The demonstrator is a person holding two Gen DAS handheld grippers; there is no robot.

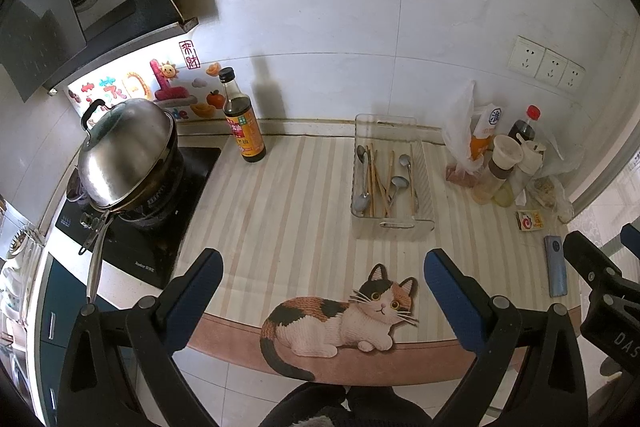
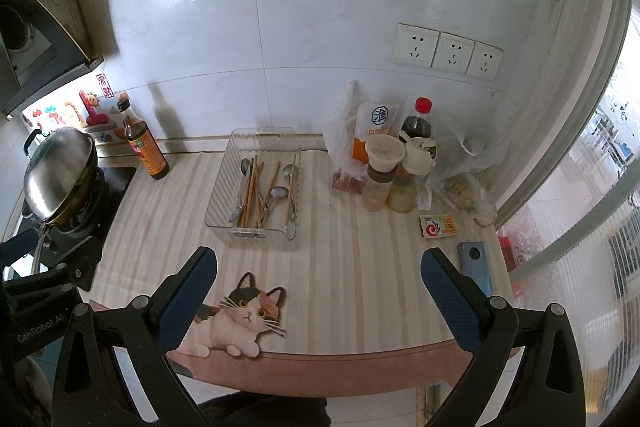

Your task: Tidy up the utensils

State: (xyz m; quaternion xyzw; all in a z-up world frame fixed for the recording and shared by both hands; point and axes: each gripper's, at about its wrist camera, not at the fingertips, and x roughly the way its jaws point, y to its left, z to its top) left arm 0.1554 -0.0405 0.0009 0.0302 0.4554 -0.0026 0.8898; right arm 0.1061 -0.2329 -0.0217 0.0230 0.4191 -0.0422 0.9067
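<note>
Left gripper (image 1: 323, 267): jaws spread wide, nothing between the blue pads, nothing touched — held above the near edge of the striped mat (image 1: 288, 195), over the printed cat (image 1: 340, 323). Right gripper (image 2: 319, 265): jaws likewise wide apart and empty, above the mat's near edge, the cat print just below its left finger (image 2: 188, 291).

Clear tray (image 2: 256, 239) on the mat, well beyond both sets of fingertips, back end near the wall. Inside, mixed together: metal spoons (image 2: 276, 193) and wooden chopsticks (image 2: 251, 187), lying mostly lengthwise, some crossed.

Left of the tray, a dark sauce bottle (image 1: 242, 123) standing upright at the mat's far corner; further left, a lidded steel wok (image 1: 124, 155) on a black hob (image 1: 168, 227). Right of the tray, a cluster of bottles and bags (image 2: 400, 163) against the wall, a small yellow box (image 2: 438, 226) in front of them, and a blue phone (image 2: 474, 267) flat near the right gripper's right finger. Three wall sockets (image 2: 450, 50) above the cluster.
</note>
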